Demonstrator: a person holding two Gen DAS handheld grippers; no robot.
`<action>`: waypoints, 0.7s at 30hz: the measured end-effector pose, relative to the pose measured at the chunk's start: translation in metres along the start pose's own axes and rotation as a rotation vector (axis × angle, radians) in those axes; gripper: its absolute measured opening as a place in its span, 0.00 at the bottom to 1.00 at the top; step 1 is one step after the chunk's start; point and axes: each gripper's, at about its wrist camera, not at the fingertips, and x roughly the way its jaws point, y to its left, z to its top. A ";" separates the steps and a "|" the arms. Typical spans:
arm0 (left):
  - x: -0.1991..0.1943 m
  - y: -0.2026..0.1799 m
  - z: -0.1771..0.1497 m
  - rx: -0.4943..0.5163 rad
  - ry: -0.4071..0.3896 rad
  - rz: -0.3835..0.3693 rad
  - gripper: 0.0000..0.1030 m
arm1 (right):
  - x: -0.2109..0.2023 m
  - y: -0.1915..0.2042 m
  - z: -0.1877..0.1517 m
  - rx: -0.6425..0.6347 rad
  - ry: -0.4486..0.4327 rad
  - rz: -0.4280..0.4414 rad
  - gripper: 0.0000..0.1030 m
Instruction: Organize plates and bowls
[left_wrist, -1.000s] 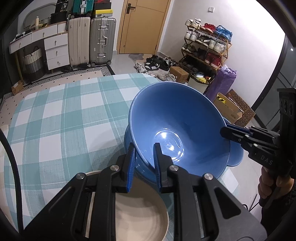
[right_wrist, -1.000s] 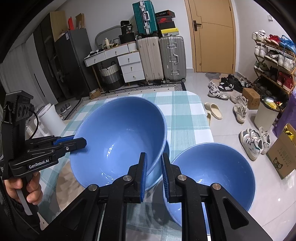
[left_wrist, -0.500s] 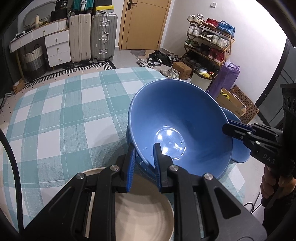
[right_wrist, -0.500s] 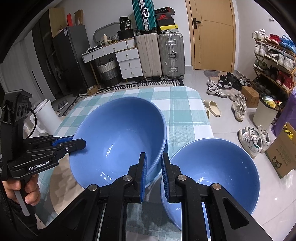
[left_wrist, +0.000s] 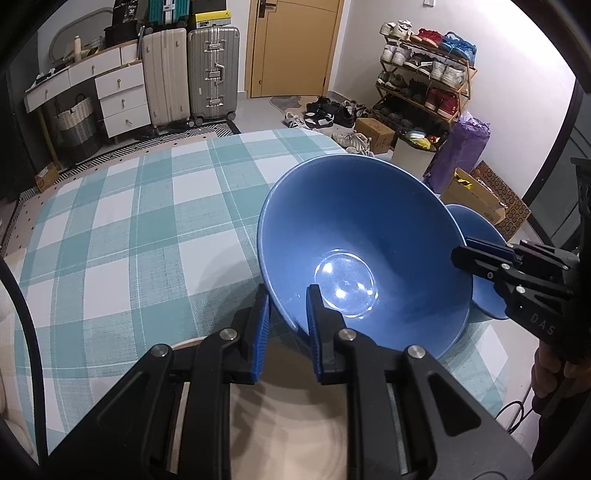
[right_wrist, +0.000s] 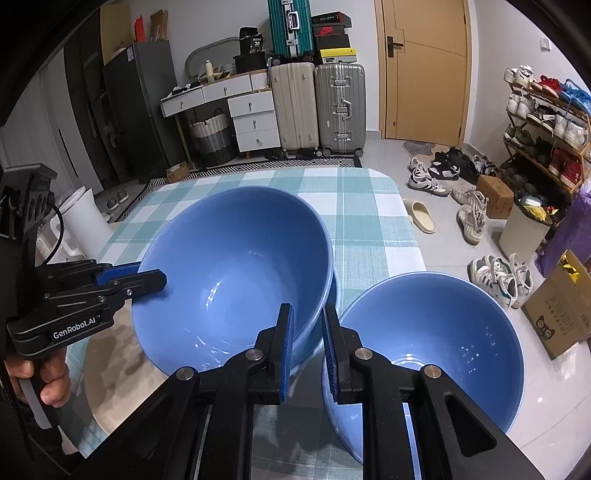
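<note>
Gripped at opposite rims by the clenched left gripper and right gripper, the large blue bowl is held level over the checked table, beside a second bowl, presumably for stacking.

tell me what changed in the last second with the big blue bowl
The big blue bowl, clamped at opposite rims by the left gripper and right gripper, has sunk toward the checked tablecloth. Both grips, the second blue bowl and the beige plate are unchanged.
</note>
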 end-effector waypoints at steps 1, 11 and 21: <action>0.000 0.000 -0.001 0.001 0.001 0.002 0.15 | 0.000 0.000 -0.001 -0.004 -0.001 -0.003 0.16; 0.007 -0.001 -0.004 0.013 0.012 0.023 0.15 | 0.004 0.002 -0.006 -0.024 -0.002 -0.014 0.16; 0.016 -0.007 -0.007 0.037 0.033 0.044 0.16 | 0.004 0.005 -0.009 -0.031 -0.005 -0.032 0.16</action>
